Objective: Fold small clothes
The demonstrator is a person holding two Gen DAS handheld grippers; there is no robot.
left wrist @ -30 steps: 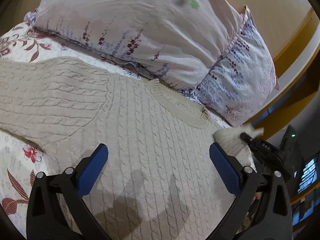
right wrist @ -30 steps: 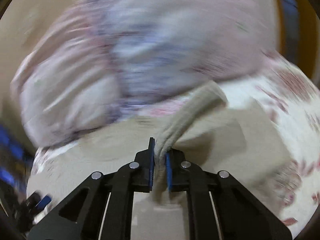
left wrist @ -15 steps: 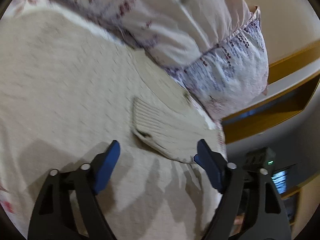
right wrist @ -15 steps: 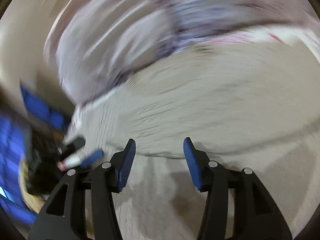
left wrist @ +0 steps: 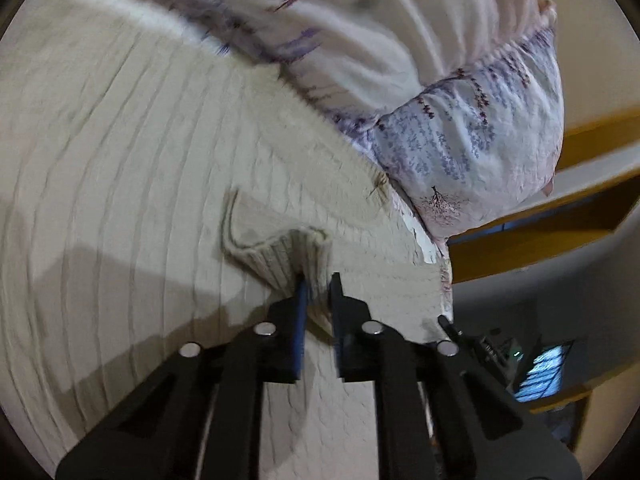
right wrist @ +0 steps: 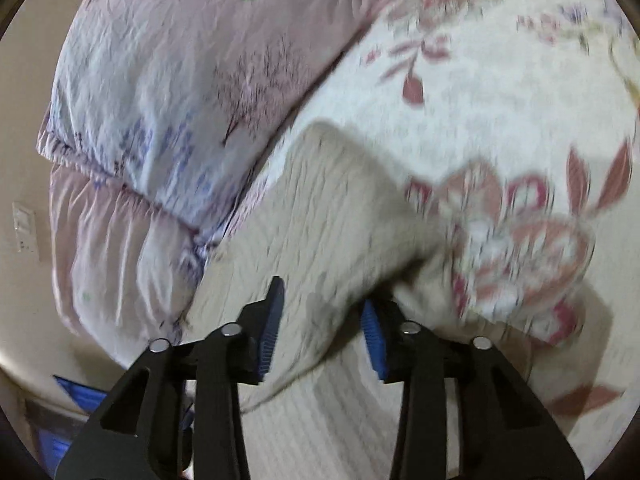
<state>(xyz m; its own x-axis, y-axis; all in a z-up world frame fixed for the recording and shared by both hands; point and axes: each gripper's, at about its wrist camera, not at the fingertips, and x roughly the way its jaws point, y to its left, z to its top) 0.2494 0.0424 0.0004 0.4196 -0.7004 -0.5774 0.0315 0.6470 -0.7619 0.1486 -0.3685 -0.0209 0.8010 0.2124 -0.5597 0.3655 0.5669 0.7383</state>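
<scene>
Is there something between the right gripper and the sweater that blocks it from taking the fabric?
Nothing visible blocks it. A fold of the beige knit sweater already lies between the closing jaws of the right gripper. The pillow lies to the side, away from the jaws.

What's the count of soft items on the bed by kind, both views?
Sweater: 1
Pillows, one stacked on the other: 2
Floral bedspread: 1
Total: 4
</scene>
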